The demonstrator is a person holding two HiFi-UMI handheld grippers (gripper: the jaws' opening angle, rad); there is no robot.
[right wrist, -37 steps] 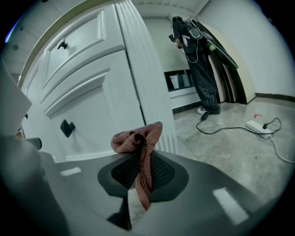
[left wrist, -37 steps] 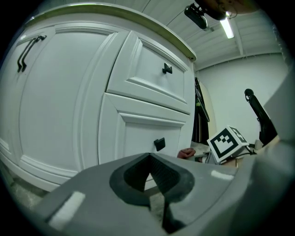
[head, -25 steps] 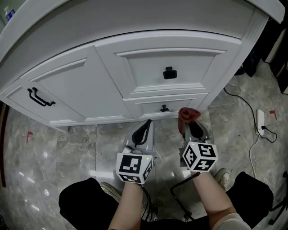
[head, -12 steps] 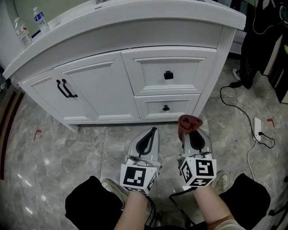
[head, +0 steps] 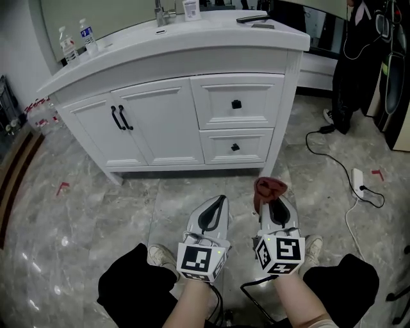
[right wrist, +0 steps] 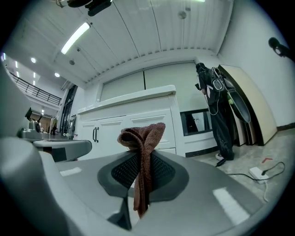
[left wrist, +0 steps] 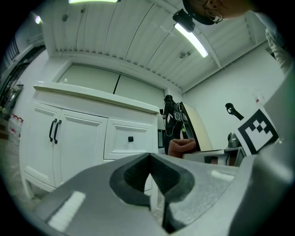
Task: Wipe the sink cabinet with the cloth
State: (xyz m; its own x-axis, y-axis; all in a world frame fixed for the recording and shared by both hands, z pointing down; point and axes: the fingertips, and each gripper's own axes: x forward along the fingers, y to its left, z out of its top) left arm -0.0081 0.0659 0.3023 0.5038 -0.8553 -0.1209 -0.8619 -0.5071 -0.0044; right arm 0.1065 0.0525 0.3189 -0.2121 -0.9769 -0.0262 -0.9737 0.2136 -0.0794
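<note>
Near: left gripper (head: 218, 202) pressed together, empty, idle | right gripper (head: 276, 200) pinching reddish-brown cloth (head: 268, 187), bunched upright, ready for wiping | beyond: marble floor (head: 96, 211) | far: white sink cabinet (head: 163, 125), apparently not yet reached.

Two tools: the left tool (head: 219, 200) and the right tool (right wrist: 140, 159). One cloth (head: 269, 188) sits pinched in the right tool. One cabinet (head: 160, 64) stands ahead of both tools. It has two doors (head: 96, 138), ahead-left of the left tool, and two drawers (head: 218, 101), straight ahead. There are two bar handles (head: 115, 118) and two knobs (head: 236, 104). On the bench (head: 211, 29), far ahead, stand two bottles (head: 85, 32) and one faucet (head: 160, 11). There are two red floor marks (head: 62, 188), one well left of the left tool and one well right of the right tool. One power strip (head: 357, 179) lies right of the right tool. Two shoes (head: 157, 255) show behind the tools.
</note>
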